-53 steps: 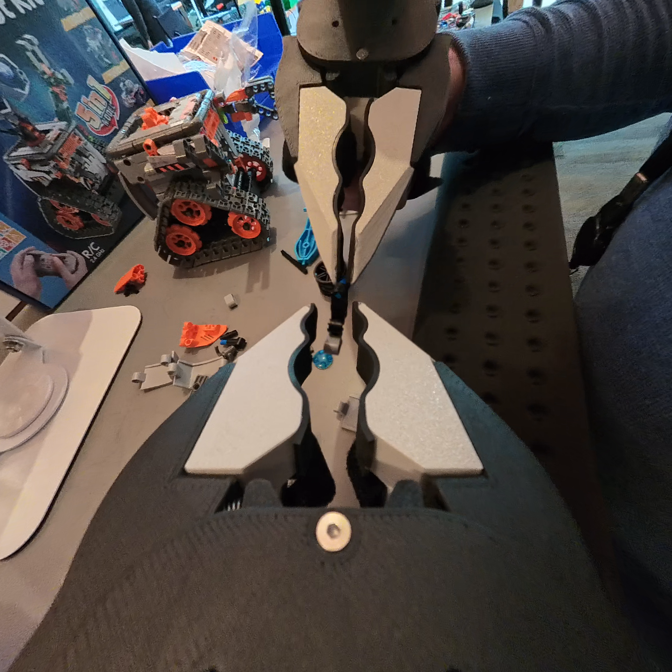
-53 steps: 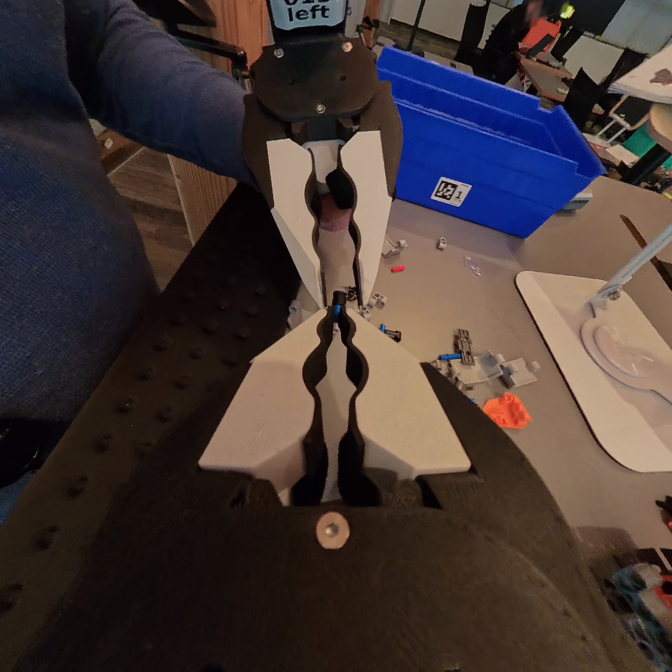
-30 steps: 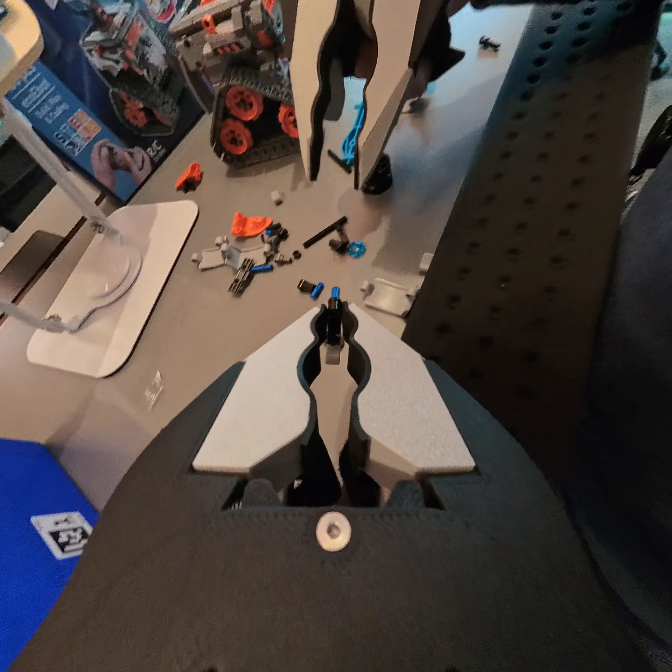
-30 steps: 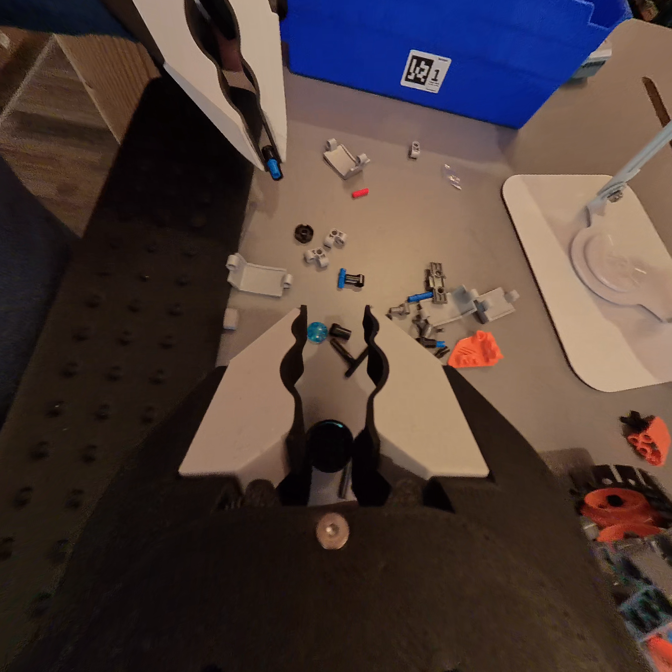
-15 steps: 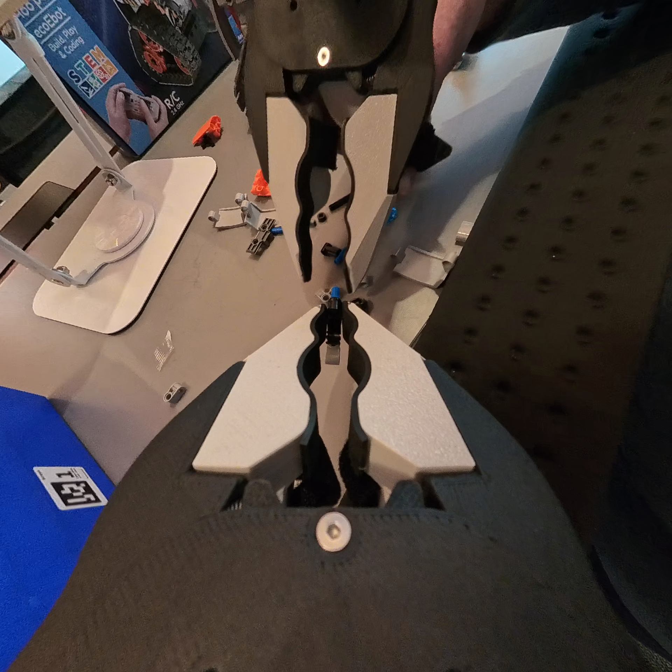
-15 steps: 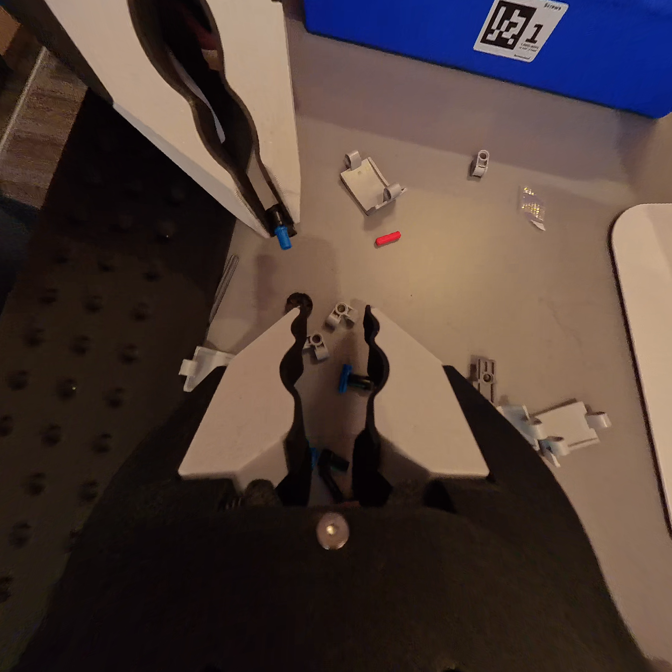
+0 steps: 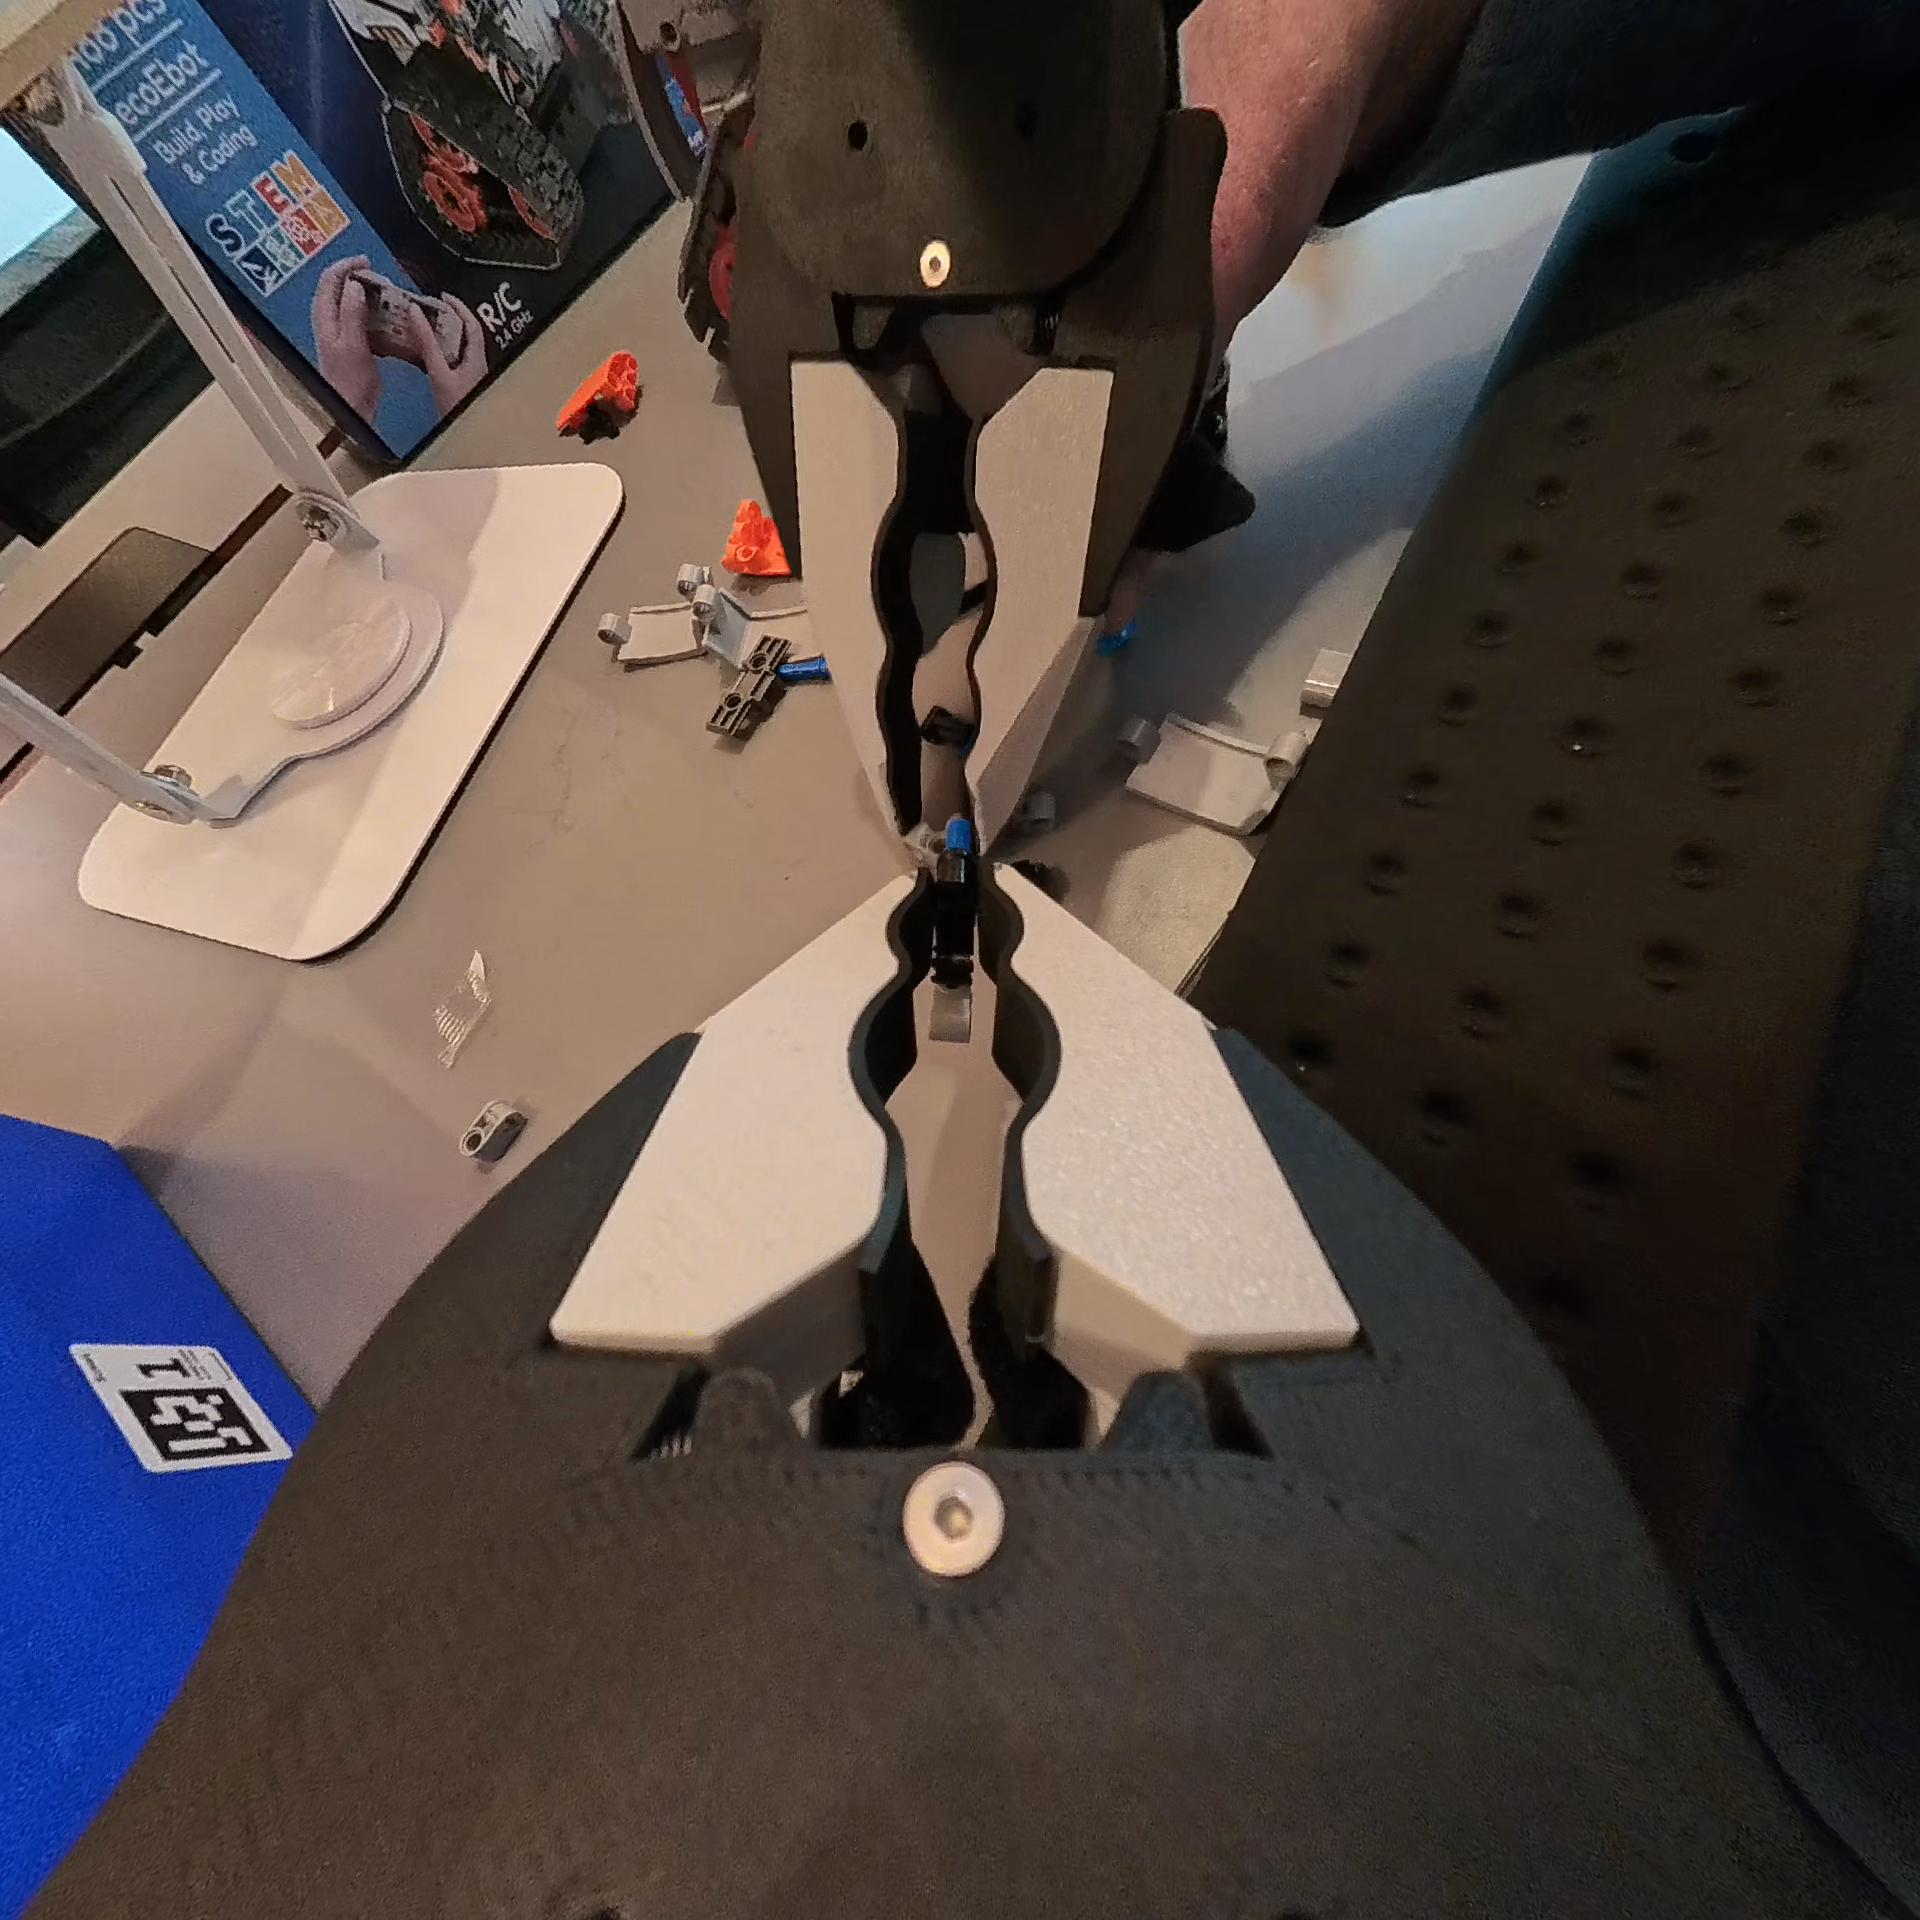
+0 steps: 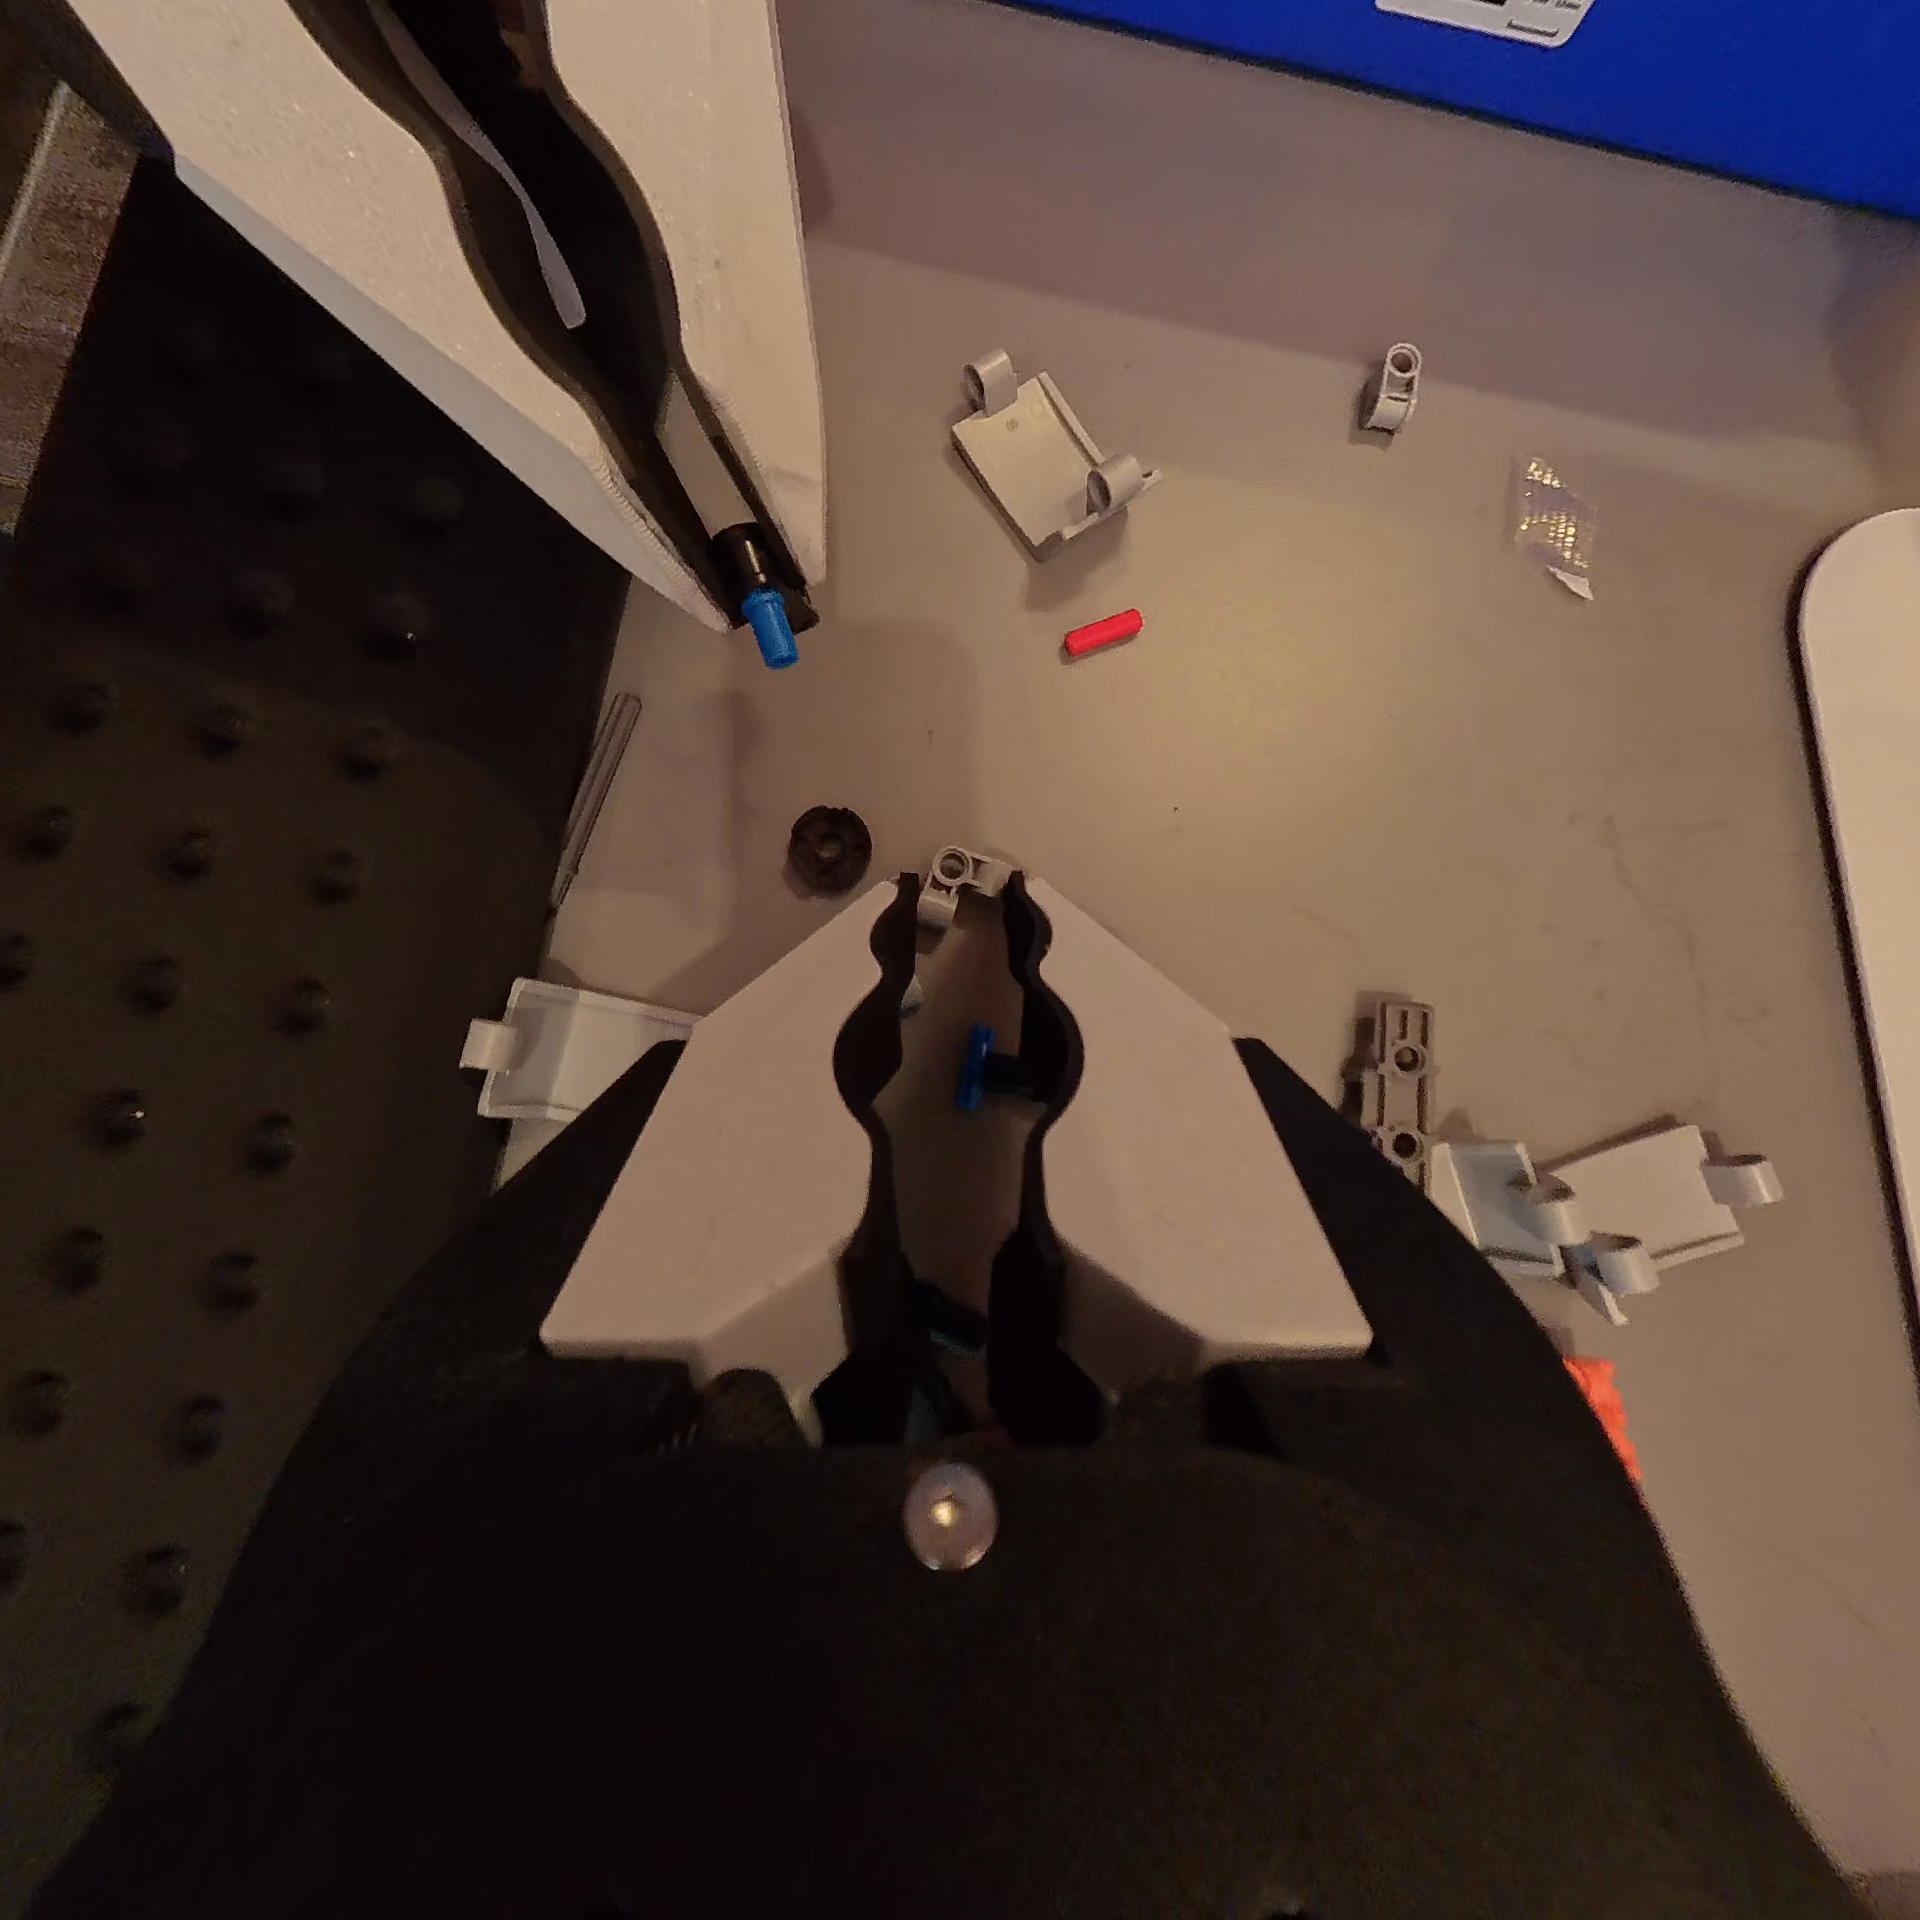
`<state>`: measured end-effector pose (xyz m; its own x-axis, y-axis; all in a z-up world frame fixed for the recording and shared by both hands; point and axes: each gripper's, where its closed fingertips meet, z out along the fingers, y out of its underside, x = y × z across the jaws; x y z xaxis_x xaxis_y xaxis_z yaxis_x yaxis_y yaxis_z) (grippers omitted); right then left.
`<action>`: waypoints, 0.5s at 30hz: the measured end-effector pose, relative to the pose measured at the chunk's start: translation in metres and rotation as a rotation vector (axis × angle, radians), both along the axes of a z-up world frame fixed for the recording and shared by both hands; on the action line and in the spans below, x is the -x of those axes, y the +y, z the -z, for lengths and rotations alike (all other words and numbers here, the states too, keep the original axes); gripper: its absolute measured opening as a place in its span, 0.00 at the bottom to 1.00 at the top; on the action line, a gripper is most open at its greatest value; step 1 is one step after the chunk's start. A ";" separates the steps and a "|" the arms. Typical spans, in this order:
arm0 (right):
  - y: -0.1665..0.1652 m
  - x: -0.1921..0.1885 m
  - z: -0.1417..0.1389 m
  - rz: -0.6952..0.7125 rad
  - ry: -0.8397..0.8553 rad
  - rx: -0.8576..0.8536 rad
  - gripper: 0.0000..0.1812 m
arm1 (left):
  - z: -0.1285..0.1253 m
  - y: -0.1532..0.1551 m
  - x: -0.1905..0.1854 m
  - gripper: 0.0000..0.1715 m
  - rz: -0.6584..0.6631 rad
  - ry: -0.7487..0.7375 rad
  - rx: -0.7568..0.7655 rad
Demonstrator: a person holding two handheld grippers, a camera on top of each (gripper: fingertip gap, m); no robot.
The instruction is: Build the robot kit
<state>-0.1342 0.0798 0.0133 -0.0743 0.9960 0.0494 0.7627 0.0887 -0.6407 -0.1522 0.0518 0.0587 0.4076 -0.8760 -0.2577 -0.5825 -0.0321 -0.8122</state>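
My left gripper (image 7: 954, 883) is clamped on a small black peg with a blue tip (image 7: 957, 837) — the blue end pokes out past the fingertips, and a grey bit hangs behind it between the fingers. In the right wrist view the same peg (image 8: 771, 625) shows at the tip of that gripper, up in the far left, held above the grey table (image 8: 1299, 790).

My right gripper (image 8: 958, 896) has its fingers parted and grips nothing. It is low over the table with a small grey connector (image 8: 951, 881) sitting right between its fingertips; I cannot tell whether either finger touches it. Farther back in the gap lies a blue and black pin (image 8: 989, 1070), close to the right finger. From the left wrist view the two grippers point at each other, tips nearly meeting.

Just left of the right gripper's tips lies a black round piece (image 8: 828, 848). Beyond it, farther off, a red stick (image 8: 1102, 632) and a grey hinged plate (image 8: 1049, 464). Another grey plate (image 8: 551, 1049) lies near left at the edge of a black studded mat (image 8: 229, 935). To the right sit a cluster of grey parts (image 8: 1579, 1205) and a white stand base (image 8: 1870, 831). A blue bin (image 8: 1558, 94) runs along the far edge — in the left wrist view it is at the near left, with a printed toy box (image 7: 312, 229) standing far left and an orange piece (image 7: 601, 393) before it.
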 end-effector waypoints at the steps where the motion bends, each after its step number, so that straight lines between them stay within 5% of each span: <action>1: 0.000 -0.002 -0.002 0.003 0.006 -0.002 0.08 | 0.000 0.000 0.000 0.03 -0.001 -0.001 -0.002; 15: -0.018 -0.095 -0.031 0.132 0.066 0.031 0.08 | -0.012 -0.001 -0.040 0.03 0.100 0.022 -0.008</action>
<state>-0.0389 0.0623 0.0442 0.0594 0.9981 0.0190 0.7226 -0.0299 -0.6906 -0.1123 0.0507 0.0702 0.3130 -0.9098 -0.2725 -0.5998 0.0331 -0.7995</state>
